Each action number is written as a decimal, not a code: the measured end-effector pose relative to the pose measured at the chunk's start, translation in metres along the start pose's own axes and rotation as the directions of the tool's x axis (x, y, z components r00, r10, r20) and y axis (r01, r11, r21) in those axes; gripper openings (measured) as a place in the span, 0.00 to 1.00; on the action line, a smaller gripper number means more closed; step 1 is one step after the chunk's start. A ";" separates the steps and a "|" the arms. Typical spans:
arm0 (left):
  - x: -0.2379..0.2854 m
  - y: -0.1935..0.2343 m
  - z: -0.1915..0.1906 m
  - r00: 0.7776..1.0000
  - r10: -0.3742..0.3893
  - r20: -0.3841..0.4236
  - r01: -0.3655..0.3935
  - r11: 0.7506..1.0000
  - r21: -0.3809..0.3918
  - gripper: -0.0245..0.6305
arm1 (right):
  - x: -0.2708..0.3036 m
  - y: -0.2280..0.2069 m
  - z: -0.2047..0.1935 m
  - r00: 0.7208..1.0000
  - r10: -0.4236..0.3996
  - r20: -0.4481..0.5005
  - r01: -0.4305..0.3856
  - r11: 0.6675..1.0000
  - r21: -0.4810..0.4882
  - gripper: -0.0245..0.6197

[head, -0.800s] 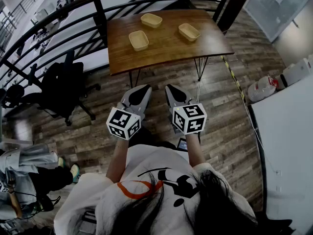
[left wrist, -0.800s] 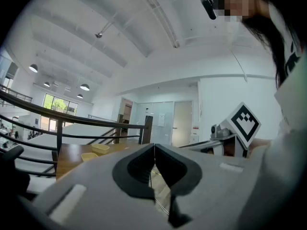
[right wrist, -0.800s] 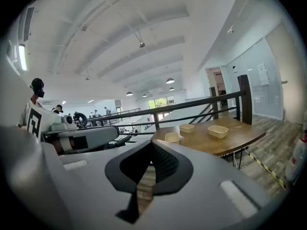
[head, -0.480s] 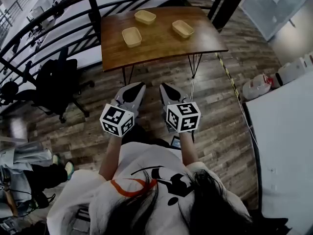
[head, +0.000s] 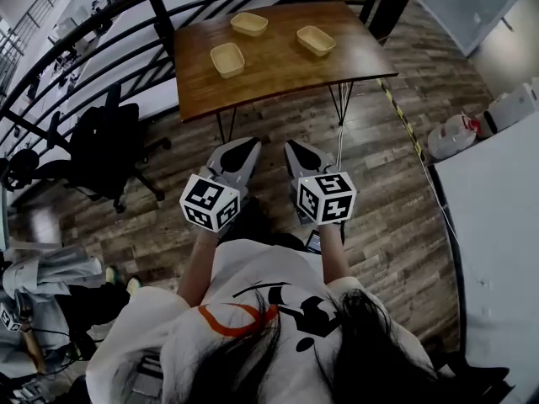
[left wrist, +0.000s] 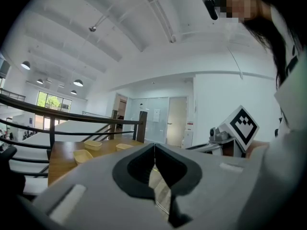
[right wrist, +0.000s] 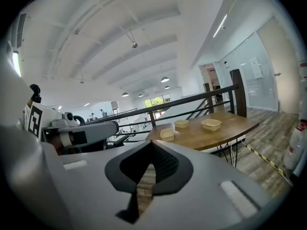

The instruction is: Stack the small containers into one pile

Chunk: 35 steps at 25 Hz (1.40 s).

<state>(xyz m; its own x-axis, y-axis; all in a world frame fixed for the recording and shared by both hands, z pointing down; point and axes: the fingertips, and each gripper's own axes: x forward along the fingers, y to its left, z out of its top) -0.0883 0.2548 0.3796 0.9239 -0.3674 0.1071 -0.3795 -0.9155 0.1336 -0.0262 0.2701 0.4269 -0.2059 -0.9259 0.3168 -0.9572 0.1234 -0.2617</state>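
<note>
Short of the worktop [head: 278, 78], the left tool [head: 244, 148] and right tool [head: 298, 150] are hovering, jaws together and empty, while three small containers [head: 227, 59] are sitting apart near its far edge.

**Three Views, One Table Shared**

The head view was taken from above the person and aimed steeply down. The left gripper [head: 251, 146] and right gripper [head: 292, 148] were seen close below, with the table [head: 278, 74] well beyond their fingertips. Each gripper view was aimed low along its own fingers towards that distant table, and the other gripper was caught beside them.
</note>
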 end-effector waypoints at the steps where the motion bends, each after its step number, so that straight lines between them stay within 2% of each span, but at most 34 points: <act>1: 0.002 -0.001 -0.001 1.000 -0.006 -0.003 0.006 1.000 -0.001 0.04 | 0.001 -0.002 0.000 1.000 -0.003 -0.003 0.003 1.000 -0.002 0.07; 10: 0.027 0.010 -0.013 0.999 -0.027 -0.034 0.026 1.000 -0.015 0.04 | 0.021 -0.025 -0.003 0.999 -0.014 -0.033 0.015 1.000 0.012 0.07; 14: 0.049 0.039 -0.015 0.999 -0.025 -0.030 0.024 0.999 -0.036 0.04 | 0.047 -0.042 0.006 0.999 -0.022 -0.040 0.022 1.000 0.010 0.07; 22: 0.102 0.106 -0.011 0.997 -0.068 -0.047 0.066 0.997 -0.049 0.04 | 0.123 -0.083 0.035 0.997 -0.054 -0.051 0.056 0.997 0.045 0.07; 28: 0.137 0.165 0.005 0.995 -0.097 -0.034 0.093 0.990 -0.102 0.04 | 0.183 -0.097 0.055 0.994 -0.066 -0.093 0.071 0.996 0.051 0.07; 35: 0.172 0.216 0.012 0.982 -0.184 -0.035 0.178 0.973 -0.145 0.04 | 0.236 -0.110 0.073 0.985 -0.112 -0.132 0.117 0.993 0.027 0.07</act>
<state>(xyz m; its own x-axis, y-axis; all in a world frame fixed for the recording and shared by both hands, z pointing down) -0.0105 -0.0077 0.4153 0.9757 -0.1862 0.1153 -0.2124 -0.9326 0.2917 0.0455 0.0115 0.4639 -0.1220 -0.8784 0.4620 -0.9690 0.0047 -0.2470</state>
